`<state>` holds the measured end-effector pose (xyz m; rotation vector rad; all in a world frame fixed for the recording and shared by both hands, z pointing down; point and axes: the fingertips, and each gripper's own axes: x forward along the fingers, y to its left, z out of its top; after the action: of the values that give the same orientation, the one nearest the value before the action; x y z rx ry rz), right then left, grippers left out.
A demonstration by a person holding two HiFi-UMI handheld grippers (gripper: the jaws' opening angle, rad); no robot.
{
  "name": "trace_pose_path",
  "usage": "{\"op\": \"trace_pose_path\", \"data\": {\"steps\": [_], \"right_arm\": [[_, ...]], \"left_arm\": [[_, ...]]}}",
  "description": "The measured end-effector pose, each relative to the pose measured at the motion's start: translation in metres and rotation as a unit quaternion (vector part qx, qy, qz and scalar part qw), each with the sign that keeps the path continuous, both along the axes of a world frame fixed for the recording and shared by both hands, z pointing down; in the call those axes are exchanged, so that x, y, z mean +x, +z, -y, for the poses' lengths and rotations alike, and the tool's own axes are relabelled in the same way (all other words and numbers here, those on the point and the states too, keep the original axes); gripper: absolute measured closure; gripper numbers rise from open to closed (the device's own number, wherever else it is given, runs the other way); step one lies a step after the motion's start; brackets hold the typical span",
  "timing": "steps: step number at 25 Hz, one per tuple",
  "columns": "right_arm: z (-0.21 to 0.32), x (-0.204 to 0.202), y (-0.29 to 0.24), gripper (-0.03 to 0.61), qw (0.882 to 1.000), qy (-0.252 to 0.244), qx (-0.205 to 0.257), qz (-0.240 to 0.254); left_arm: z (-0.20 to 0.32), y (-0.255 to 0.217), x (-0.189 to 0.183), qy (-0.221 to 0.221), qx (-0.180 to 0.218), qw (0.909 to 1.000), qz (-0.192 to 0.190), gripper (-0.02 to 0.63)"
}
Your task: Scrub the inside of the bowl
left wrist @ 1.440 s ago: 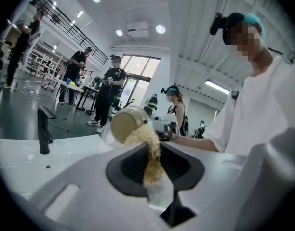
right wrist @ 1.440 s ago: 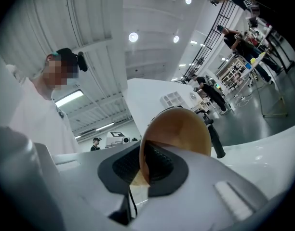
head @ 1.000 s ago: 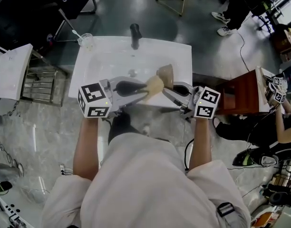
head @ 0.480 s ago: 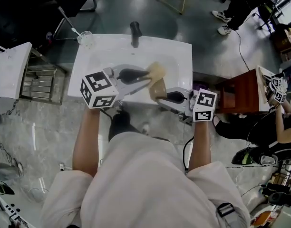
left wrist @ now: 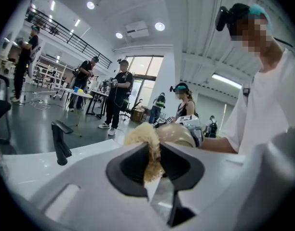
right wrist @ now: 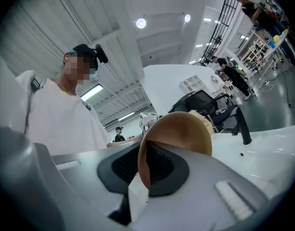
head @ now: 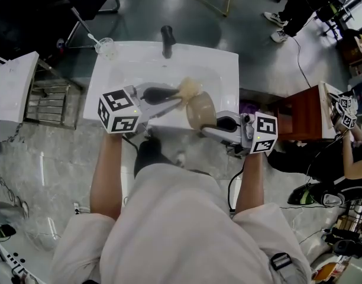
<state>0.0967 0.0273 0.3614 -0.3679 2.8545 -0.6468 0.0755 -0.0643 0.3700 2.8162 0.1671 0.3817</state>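
Over sink (head: 223,70), bowl (head: 201,110) hangs tilted, rim clamped in R gripper (head: 209,125); its jaws just eased open slightly, pads on rim. Scrubber (head: 188,87), pinched in L gripper (head: 178,99), touches bowl at far rim. Est.: scrub under way, mid-task. No suds/water seen, so amt left unclear.

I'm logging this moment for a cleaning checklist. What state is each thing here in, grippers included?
Bowl: held by its rim, tipped on edge over the sink.
Scrubber: clamped, right beside the bowl; contact unclear.
Left gripper: shut on the scrubber.
Right gripper: shut on the bowl's rim; jaws have just been opening slightly.
Faucet: no water seen running.
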Motion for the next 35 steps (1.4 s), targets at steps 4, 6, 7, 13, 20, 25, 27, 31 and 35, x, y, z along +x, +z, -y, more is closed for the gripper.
{"op": "trace_pose_path", "data": {"steps": [4, 6, 7, 13, 20, 25, 27, 31, 35], "right_arm": [[-0.004, 0.000, -0.021, 0.556, 0.999, -0.004, 0.028, 0.025], [-0.001, 0.002, -0.033, 0.561, 0.998, 0.006, 0.046, 0.035], [0.002, 0.003, -0.038, 0.561, 0.998, 0.015, 0.053, 0.036], [0.025, 0.018, -0.053, 0.565, 0.993, 0.086, 0.076, 0.025], [0.045, 0.038, -0.026, 0.565, 0.987, 0.155, 0.040, 0.006], [0.042, 0.035, -0.006, 0.565, 0.989, 0.150, 0.017, -0.005], [0.038, 0.031, -0.006, 0.565, 0.990, 0.142, 0.018, 0.004], [0.034, 0.026, -0.013, 0.565, 0.991, 0.127, 0.024, 0.018], [0.033, 0.027, -0.025, 0.561, 0.991, 0.122, 0.033, 0.034]], "left_arm": [[-0.007, 0.014, -0.001, 0.009, -0.018, 0.9998, 0.009, 0.540], [-0.018, 0.021, 0.001, 0.024, -0.031, 0.9992, 0.007, 0.540], [-0.022, 0.023, 0.003, 0.029, -0.039, 0.9988, 0.002, 0.540], [-0.051, 0.021, 0.007, 0.069, -0.064, 0.9951, -0.030, 0.540], [-0.071, -0.022, -0.013, 0.111, -0.044, 0.9869, -0.109, 0.540], [-0.047, -0.044, -0.022, 0.065, -0.013, 0.9890, -0.132, 0.540], [-0.034, -0.040, -0.020, 0.035, 0.000, 0.9922, -0.119, 0.540], [-0.018, -0.035, -0.013, -0.007, -0.002, 0.9939, -0.110, 0.540], [-0.010, -0.028, -0.010, -0.020, -0.010, 0.9951, -0.096, 0.540]]}}
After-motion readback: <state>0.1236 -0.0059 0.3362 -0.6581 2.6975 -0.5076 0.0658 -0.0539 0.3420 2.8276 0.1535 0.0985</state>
